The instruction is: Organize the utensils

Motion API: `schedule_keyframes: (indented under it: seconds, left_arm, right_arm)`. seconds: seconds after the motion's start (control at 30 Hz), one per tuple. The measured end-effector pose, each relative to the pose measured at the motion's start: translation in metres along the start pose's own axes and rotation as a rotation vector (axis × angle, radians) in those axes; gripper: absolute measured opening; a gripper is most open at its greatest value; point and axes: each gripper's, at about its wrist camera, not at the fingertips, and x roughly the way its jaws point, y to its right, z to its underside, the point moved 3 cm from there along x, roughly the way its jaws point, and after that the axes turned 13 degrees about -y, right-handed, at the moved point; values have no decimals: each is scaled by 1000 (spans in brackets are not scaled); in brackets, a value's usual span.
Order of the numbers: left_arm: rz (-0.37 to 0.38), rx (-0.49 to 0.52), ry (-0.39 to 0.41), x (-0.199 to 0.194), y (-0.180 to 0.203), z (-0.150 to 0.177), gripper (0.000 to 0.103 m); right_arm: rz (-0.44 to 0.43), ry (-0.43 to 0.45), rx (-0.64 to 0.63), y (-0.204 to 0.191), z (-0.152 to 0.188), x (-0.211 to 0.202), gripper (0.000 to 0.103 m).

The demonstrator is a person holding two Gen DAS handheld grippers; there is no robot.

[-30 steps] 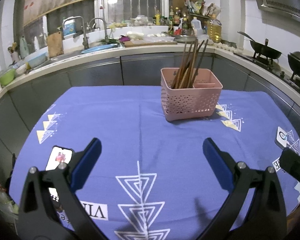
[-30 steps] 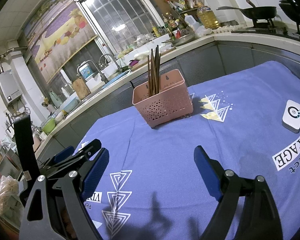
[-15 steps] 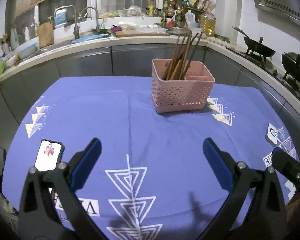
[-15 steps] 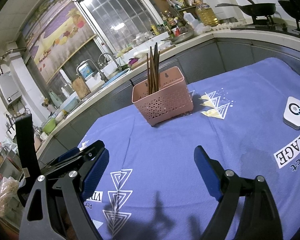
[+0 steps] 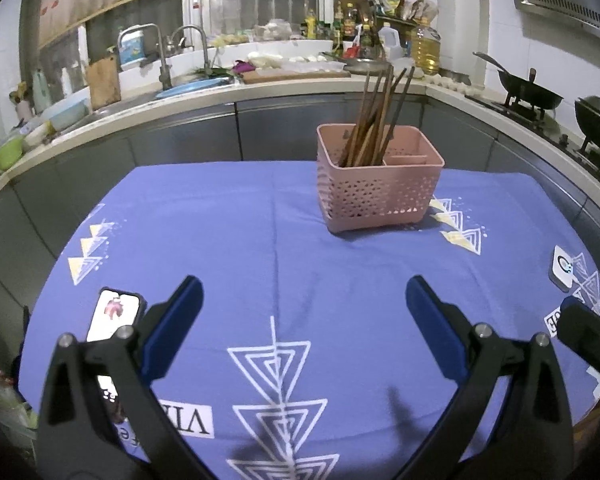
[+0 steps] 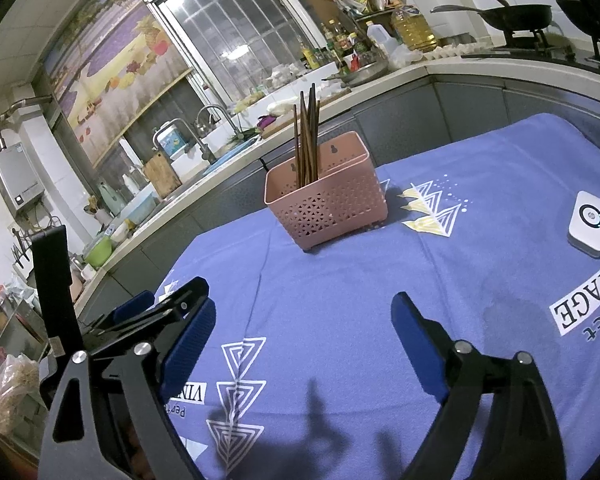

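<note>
Chopsticks [image 5: 374,120] upright in pink basket [image 5: 380,196], well beyond both grippers' spread, empty fingers [image 5: 172,328]

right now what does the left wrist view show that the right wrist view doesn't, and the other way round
Only the left wrist view shows the phone lying on the cloth by the left gripper, and the basket's inner divider.

Only the right wrist view shows the water heater on the wall and the right gripper, open and empty.

Both show the pink basket with chopsticks standing in it, the blue tablecloth, the white device, and the left gripper open.
</note>
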Motion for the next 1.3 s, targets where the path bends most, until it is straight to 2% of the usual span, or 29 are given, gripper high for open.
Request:
schedule_keyframes:
  seconds: [0.37, 0.67, 1.3]
  left_arm:
    - [8, 5, -1, 1, 0, 0, 97]
    - [44, -3, -15, 4, 0, 0, 97]
    - [25, 3, -29, 7, -1, 1, 97]
  right_arm:
    - [-1, -9, -7, -1, 1, 3, 90]
    - [-5, -13, -13, -3, 2, 4, 90]
    - [-4, -34, -9, 1, 3, 8, 89]
